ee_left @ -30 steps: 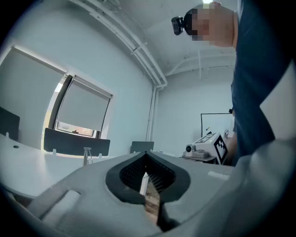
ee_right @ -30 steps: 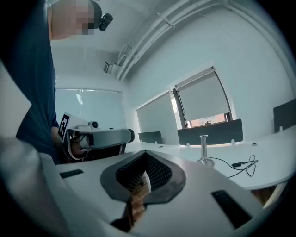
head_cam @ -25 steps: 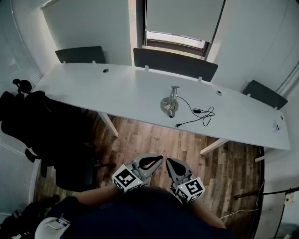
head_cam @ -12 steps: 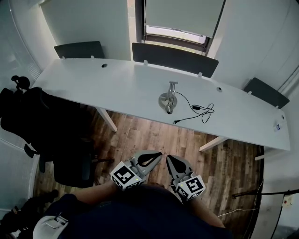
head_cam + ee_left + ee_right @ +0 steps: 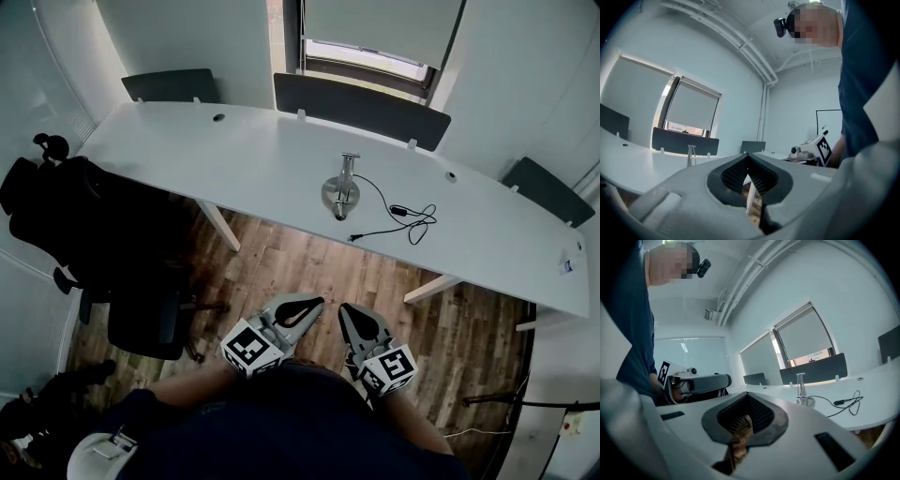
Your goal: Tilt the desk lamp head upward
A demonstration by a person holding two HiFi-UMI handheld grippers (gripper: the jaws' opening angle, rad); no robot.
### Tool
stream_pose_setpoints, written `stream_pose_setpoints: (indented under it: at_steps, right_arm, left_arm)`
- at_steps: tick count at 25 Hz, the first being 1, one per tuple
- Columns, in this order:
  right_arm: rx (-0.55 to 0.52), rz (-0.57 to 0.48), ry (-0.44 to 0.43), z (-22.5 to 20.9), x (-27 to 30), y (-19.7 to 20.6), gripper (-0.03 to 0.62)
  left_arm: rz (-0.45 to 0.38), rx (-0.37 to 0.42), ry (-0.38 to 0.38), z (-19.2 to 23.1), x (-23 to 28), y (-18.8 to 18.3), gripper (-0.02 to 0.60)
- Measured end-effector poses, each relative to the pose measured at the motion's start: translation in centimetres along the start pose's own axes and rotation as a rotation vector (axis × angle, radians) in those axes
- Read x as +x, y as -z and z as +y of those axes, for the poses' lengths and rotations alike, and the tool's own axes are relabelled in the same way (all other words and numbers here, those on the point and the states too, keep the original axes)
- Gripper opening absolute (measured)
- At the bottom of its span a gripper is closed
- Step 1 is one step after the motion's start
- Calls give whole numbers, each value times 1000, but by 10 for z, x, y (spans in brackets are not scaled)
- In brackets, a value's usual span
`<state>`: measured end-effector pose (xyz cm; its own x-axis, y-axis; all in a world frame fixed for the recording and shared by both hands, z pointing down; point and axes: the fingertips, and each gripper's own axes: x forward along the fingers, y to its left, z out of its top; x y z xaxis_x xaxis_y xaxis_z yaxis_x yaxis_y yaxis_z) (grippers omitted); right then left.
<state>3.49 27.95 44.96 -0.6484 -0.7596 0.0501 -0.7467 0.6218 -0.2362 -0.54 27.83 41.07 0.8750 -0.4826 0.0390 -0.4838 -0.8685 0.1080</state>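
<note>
So the desk lamp (image 5: pixel 341 192) sits on the long white desk (image 5: pixel 234 159), roughly mid-desk and close to the front edge, round base down and its thin arm running toward the window side. One black cable (image 5: pixel 403 220) trails off to its right in a loose tangle on the desktop. Neither gripper is anywhere near it. The left gripper (image 5: pixel 319 301) and the right gripper (image 5: pixel 344 308) are both held low, tucked in close to the person's body over the wooden floor (image 5: pixel 309 267), side by side, tips pointing toward the desk and angled slightly in at each other. Jaws on both are fully closed, pads meeting at the tips, nothing caught between them. From the left gripper view the lamp shows small off to the left, past the closed tips. Count-wise: one lamp, one cable, two grippers, three dark divider panels (image 5: pixel 361 108) along the back of the desk, and a black office chair (image 5: pixel 84 225) off to the left.
</note>
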Motion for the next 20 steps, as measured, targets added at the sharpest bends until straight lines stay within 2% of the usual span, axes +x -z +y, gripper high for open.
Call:
stream_pose_setpoints:
  at_steps: [3,9,20]
  right_arm:
    - [5,9,-2,-11,6,0,9]
    - [29,31,16,-50,41,3,9]
    - [18,53,127,-135,156,-29,9]
  left_arm:
    - [-4,28,-6,12,7,1,6]
    - [-10,0,5,60,35,2,6]
    - [-17,16,110,211,101,-24,6]
